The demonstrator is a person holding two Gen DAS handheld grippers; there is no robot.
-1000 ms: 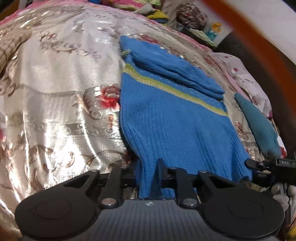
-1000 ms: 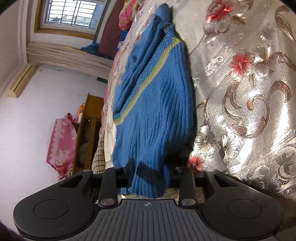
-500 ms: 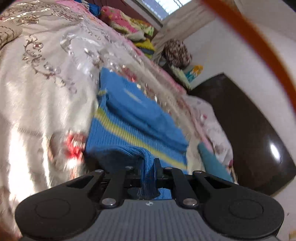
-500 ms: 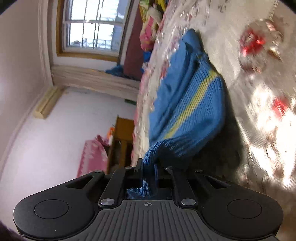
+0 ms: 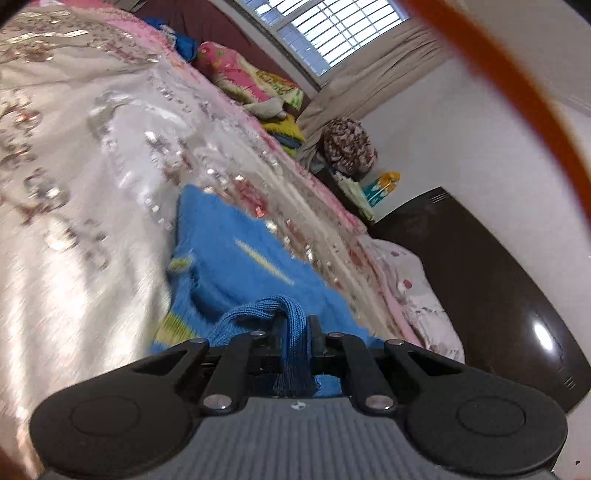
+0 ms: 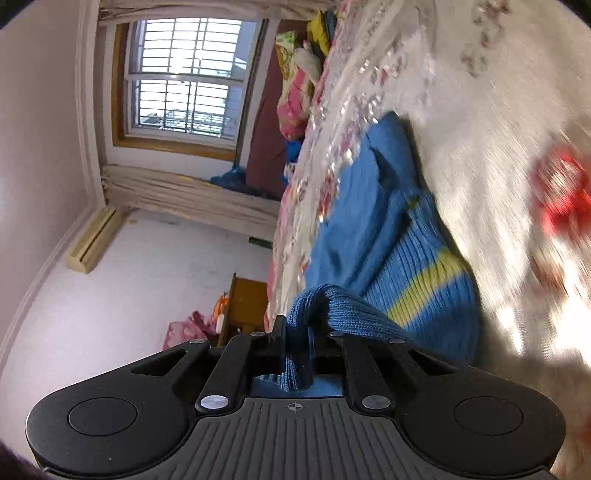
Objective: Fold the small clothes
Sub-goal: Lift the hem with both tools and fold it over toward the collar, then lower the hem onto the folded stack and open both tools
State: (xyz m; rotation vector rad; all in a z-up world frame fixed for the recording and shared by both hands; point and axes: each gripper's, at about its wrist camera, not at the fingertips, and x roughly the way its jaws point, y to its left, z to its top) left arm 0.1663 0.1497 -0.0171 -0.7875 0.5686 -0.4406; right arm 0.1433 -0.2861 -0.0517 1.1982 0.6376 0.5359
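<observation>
Both your tools pinch the sweater (image 5: 236, 266) hem: left tool (image 5: 294, 332), right tool (image 6: 295, 339). Sweater lies on the bed (image 5: 74, 184), hem raised. Fold in hand; next, carry the hem evenly toward the collar.

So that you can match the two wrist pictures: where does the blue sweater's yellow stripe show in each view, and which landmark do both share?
Left wrist: yellow stripe at lower left of the blue sweater, beside the left gripper.
Right wrist: yellow stripe right of centre, above the right gripper.
Shared landmark: the barred window.
</observation>
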